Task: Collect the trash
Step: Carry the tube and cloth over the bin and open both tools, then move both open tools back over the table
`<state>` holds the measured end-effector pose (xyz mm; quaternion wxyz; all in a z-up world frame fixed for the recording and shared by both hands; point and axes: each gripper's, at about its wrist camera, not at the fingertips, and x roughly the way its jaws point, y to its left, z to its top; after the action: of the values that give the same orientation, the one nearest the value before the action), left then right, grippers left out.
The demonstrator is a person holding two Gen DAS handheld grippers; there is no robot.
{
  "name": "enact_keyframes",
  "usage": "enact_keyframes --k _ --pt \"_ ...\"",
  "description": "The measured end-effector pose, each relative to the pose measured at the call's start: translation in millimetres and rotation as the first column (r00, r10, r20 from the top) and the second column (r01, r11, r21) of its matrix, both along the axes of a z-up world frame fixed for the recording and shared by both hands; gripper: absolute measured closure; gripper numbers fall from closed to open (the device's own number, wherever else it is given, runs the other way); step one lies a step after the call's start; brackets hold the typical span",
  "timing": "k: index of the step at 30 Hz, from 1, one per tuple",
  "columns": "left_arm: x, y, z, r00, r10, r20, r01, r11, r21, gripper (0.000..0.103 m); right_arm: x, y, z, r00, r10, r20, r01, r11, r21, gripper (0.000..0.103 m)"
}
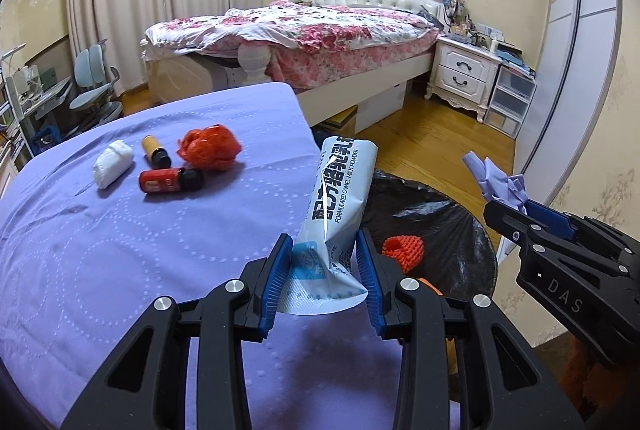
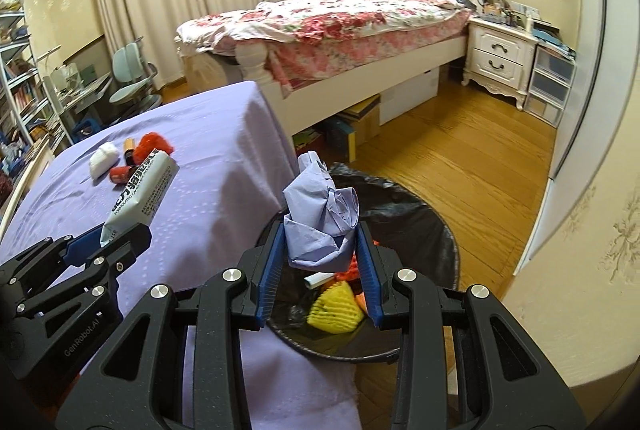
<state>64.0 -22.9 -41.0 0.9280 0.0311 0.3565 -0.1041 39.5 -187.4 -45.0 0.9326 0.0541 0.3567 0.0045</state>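
Holding stuff in both: the left gripper [image 1: 324, 270] has its jaws clamped on the camel milk powder packet [image 1: 340, 197] at the worktop [image 1: 120, 250] right edge, not yet over the bin [image 2: 420, 213]. Let go early and it'd hit the floor. The right gripper [image 2: 320, 266] pinches the crumpled purple paper [image 2: 320, 218] above the bin, looks safe.

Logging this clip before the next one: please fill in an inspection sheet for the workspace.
Surface: table under a lilac cloth.
Job's things: milk powder sachet, crumpled lilac paper; white wad, two small bottles, red bag on the cloth.
Clutter: bin holds yellow and orange scraps.
Grippers: left tool grips the sachet; right tool grips the paper above the bin.
Cables: nothing seen.
Surroundings: bed, nightstand.
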Motion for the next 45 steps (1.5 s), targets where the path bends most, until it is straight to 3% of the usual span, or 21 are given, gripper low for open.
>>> enact_keyframes --k 19,22,24,35,45 --pt "22 -42 -9 0.999 -0.05 -0.01 0.051 0.997 0.066 0.066 16 -33 -15 0.998 -0.057 -0.008 0.057 0.998 0.026 0.068" --pt "21 -44 -12 0.999 -0.044 -0.008 0.045 0.996 0.079 0.041 18 -38 -19 0.998 -0.066 -0.015 0.067 0.997 0.029 0.063" --pt "20 -43 -13 0.999 -0.037 -0.008 0.038 0.996 0.081 0.037 18 -40 -21 0.997 -0.078 -0.016 0.078 0.997 0.025 0.059" --pt "17 -28 -13 1.0 0.002 -0.021 0.0 0.997 0.083 0.032 18 -43 -23 0.996 -0.084 -0.025 0.085 0.996 0.027 0.053" --pt "13 11 -15 0.996 0.087 -0.036 -0.083 0.992 0.091 0.032 16 -14 -24 0.999 -0.008 -0.042 0.009 0.999 0.031 0.052"
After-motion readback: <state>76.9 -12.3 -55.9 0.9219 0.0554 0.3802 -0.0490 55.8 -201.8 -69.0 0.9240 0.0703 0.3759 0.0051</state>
